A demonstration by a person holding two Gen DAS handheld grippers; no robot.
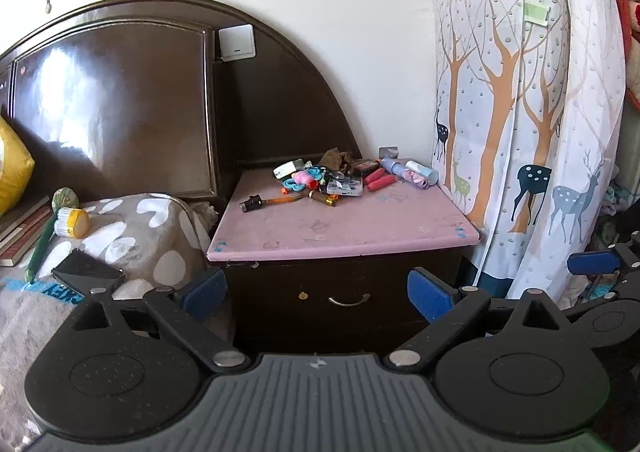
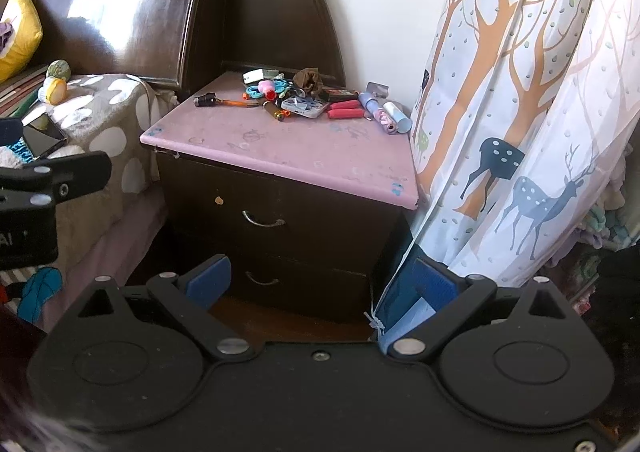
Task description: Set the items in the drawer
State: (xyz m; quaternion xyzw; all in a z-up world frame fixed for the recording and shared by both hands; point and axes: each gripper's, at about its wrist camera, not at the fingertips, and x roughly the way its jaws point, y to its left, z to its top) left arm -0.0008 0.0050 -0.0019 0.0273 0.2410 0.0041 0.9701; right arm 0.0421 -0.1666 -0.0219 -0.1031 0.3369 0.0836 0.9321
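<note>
A dark wooden nightstand with a pink top (image 1: 344,228) (image 2: 288,150) stands beside the bed. Its upper drawer (image 1: 348,298) (image 2: 264,220) is shut, with a curved metal handle. A lower drawer (image 2: 262,280) is shut too. A pile of small items (image 1: 340,180) (image 2: 304,100) lies at the back of the top: a flashlight, batteries, red handles, a white case, small tubes. My left gripper (image 1: 316,296) is open and empty, in front of the upper drawer. My right gripper (image 2: 320,284) is open and empty, low before the lower drawer.
A bed with a spotted grey blanket (image 1: 132,236) (image 2: 104,112) lies left, with a phone (image 1: 86,274) (image 2: 42,140) on it. A deer-print curtain (image 1: 528,132) (image 2: 520,112) hangs right; its hem touches my right gripper's right finger (image 2: 436,288). The left gripper shows at the right view's left edge (image 2: 48,176).
</note>
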